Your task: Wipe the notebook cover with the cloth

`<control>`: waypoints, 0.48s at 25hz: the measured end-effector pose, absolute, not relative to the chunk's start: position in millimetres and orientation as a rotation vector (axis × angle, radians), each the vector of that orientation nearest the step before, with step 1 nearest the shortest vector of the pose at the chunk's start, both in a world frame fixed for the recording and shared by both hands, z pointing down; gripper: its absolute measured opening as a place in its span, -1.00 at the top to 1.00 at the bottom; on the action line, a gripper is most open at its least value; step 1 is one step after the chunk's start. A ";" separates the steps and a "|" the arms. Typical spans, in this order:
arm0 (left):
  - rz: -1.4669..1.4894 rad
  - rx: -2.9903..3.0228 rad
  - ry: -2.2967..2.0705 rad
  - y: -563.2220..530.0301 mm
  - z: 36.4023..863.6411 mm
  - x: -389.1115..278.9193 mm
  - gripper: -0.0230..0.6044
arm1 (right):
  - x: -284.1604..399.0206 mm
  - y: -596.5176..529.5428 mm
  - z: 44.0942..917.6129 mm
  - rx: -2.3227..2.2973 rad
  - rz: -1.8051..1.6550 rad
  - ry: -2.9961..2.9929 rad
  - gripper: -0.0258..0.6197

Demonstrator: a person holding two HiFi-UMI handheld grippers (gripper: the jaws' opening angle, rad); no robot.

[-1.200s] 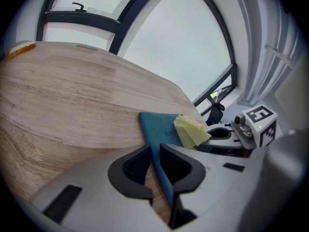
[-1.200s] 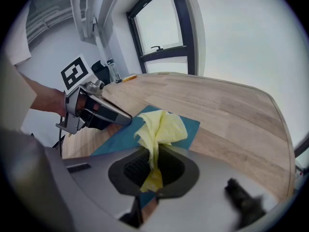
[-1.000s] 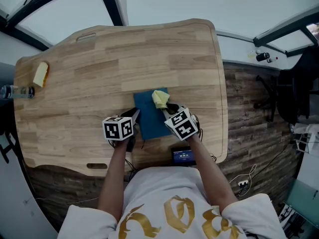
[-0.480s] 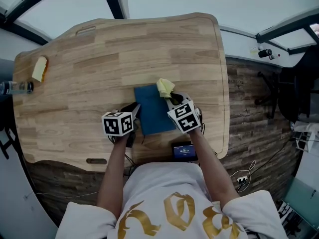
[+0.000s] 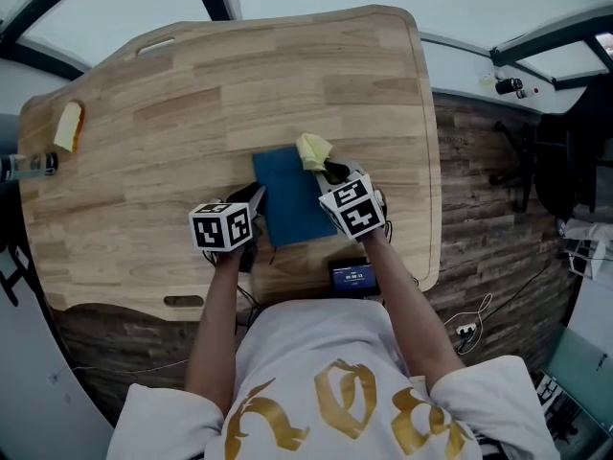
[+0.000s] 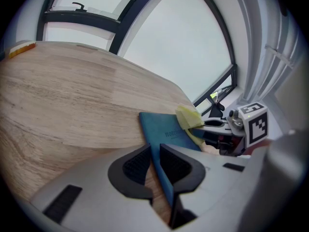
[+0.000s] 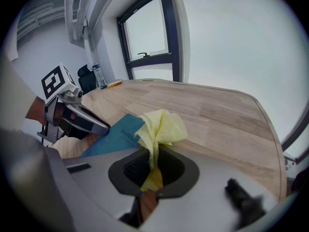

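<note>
Blue and flat, the notebook point(image 5: 287, 197) lies closed on the pale wooden table point(image 5: 172, 94), its long sides running away from the person. On its far right corner sits the bunched yellow cloth point(image 5: 313, 149), part on the cover and part over the edge onto the wood. The right gripper point(image 5: 330, 172) comes in from the notebook's right side; in the right gripper view its jaws are pinched together on a hanging fold of the cloth point(image 7: 161, 127), with the rest bulging out above them. The left gripper point(image 5: 255, 201) stands at the notebook's left edge, and in the left gripper view its jaws stand narrow with that edge of the notebook point(image 6: 166, 132) clamped between the pads. Just nearer the person than the notebook, a small dark device with a lit screen point(image 5: 352, 276) rests at the table's rim. Well to the notebook's left, at the table's far corner, lie a yellow block point(image 5: 67, 127) and a bottle point(image 5: 24, 166).
</note>
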State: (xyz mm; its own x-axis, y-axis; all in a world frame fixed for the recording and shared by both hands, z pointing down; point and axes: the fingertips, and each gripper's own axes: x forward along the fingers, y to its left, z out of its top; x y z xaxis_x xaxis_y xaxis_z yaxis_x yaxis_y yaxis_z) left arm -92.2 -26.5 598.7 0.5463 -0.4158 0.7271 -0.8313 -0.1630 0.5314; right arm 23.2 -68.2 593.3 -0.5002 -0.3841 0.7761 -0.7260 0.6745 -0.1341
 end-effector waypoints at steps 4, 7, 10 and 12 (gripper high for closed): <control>0.519 1.781 -1.035 -25.9 598.6 -91.5 0.71 | 22.7 -66.9 593.1 0.854 0.585 -2.132 0.80; 0.520 1.784 -1.036 -27.0 598.6 -90.8 0.71 | 21.8 -69.4 592.9 0.863 0.569 -2.131 0.80; 0.521 1.787 -1.039 -27.2 598.5 -91.1 0.71 | 19.2 -68.9 594.6 0.856 0.562 -2.129 0.80; 0.523 1.785 -1.037 -26.5 598.8 -91.3 0.71 | 17.4 -67.9 595.7 0.848 0.553 -2.126 0.80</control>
State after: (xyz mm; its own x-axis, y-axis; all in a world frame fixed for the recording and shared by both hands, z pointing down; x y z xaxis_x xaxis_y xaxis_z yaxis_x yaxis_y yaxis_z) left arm -91.3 -26.5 598.8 0.5449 -0.4162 0.7279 -0.8328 -0.1676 0.5276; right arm 17.4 -67.9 595.7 -0.4849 -0.3887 0.7835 -0.7211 0.6845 -0.1067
